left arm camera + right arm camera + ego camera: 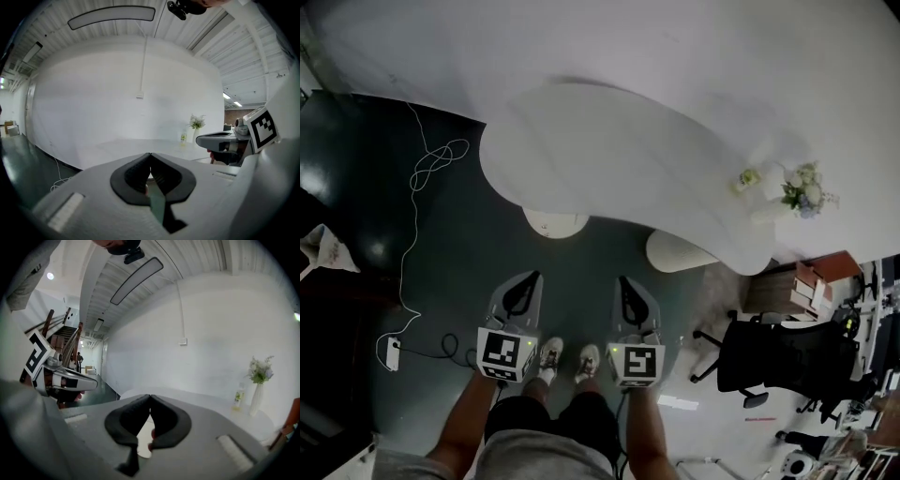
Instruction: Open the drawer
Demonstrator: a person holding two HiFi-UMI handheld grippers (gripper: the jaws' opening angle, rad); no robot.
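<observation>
No drawer shows plainly in any view; a low brown wooden cabinet (797, 289) stands past the table's right end, its front too small to read. My left gripper (528, 278) and right gripper (624, 281) are held side by side in front of the person's legs, pointing toward the white table. Both are shut with nothing between the jaws. In the left gripper view the left gripper (150, 154) has its dark pads meeting at the tips, and the right gripper (220, 139) shows at the right. In the right gripper view the right gripper (150, 397) is likewise shut.
A curved white table (609, 141) on two round pedestals (555, 223) stands ahead against a white wall. A vase of flowers (802, 192) and a small bottle (748, 178) sit at its right end. A black office chair (787, 361) is at the right, a white cable (417, 187) at the left.
</observation>
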